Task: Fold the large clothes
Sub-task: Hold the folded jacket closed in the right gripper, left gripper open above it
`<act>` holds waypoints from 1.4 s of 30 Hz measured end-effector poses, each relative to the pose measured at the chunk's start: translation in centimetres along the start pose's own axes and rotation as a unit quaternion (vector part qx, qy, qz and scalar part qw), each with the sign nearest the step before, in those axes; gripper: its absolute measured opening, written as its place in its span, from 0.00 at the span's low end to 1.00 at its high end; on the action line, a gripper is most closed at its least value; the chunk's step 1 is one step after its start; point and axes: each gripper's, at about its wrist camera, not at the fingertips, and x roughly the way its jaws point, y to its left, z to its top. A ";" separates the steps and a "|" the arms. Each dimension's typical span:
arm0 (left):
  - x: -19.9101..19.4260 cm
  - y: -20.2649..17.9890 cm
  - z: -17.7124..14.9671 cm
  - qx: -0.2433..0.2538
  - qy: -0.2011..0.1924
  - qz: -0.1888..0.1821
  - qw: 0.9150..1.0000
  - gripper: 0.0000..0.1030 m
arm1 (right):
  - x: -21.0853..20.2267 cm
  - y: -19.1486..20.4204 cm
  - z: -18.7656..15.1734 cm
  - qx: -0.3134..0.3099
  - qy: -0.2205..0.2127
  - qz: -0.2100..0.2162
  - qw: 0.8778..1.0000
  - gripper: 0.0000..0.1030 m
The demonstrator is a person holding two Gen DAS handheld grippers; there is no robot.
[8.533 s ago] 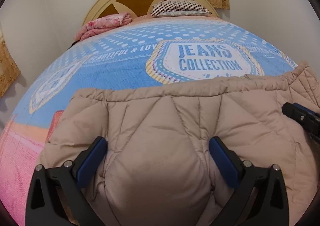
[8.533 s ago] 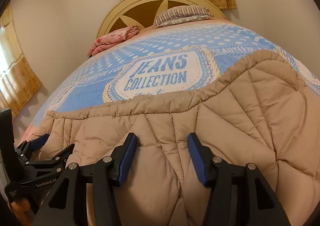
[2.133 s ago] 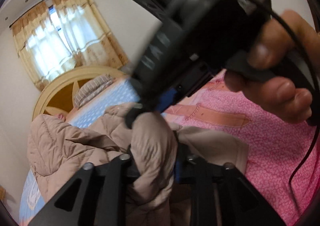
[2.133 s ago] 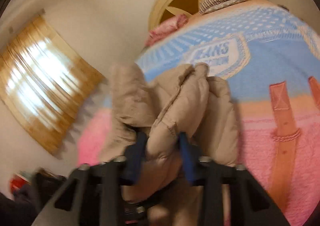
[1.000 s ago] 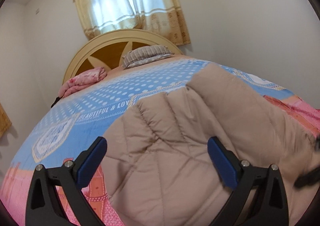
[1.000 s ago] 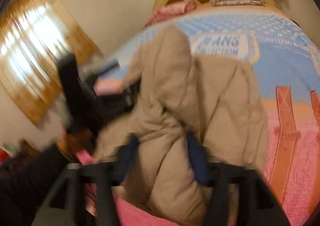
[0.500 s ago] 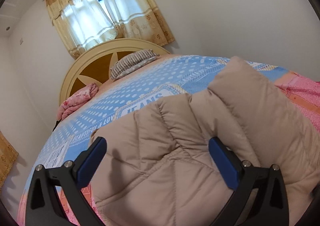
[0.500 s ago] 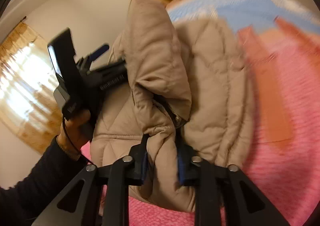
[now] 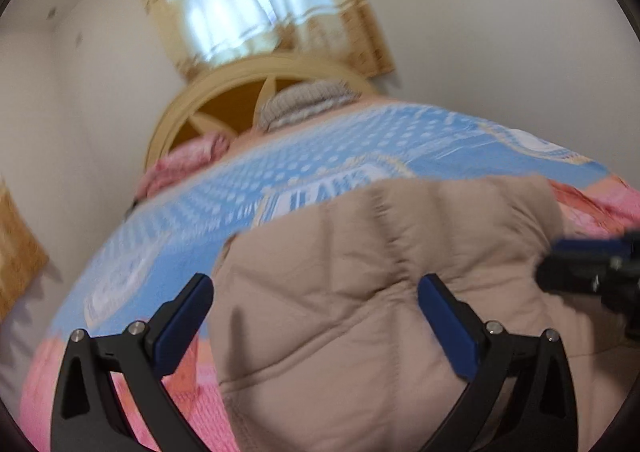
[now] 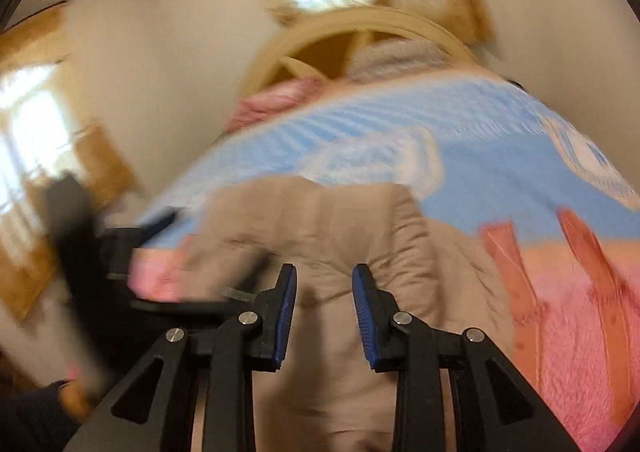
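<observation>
The beige quilted jacket (image 9: pixel 360 292) lay in a folded bundle on the bed (image 9: pixel 360 140), at the end far from the headboard (image 9: pixel 256 92), partly on the pink zone of the cover and partly on the blue zone.

I judged that the jacket was light but bulky. Its padding looked soft and springy, so a fold would probably rise again unless it was pressed flat. The outer cloth seemed smooth and a little slippery, and thin skin alone could slide out of the pads. The best hold was probably a stitched edge or hem, taken deep, with both layers together.

The shell was matte, with diamond and straight seams that made puffy cells. The bed cover was printed cotton-like cloth, and the headboard was a rounded pale wooden arch.

The left gripper (image 9: pixel 316 316) had its 2 fingers wide apart, over the jacket and not pressing it. The right gripper (image 10: pixel 325 316) had its jaws just opened a little; the jacket showed between them, but the pads did not clamp it.
</observation>
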 end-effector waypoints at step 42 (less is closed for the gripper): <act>5.2 -0.5 -2.4 -0.048 0.067 -0.053 0.995 1.00 | 4.5 -3.8 -2.9 0.006 0.018 -0.020 1.000 0.29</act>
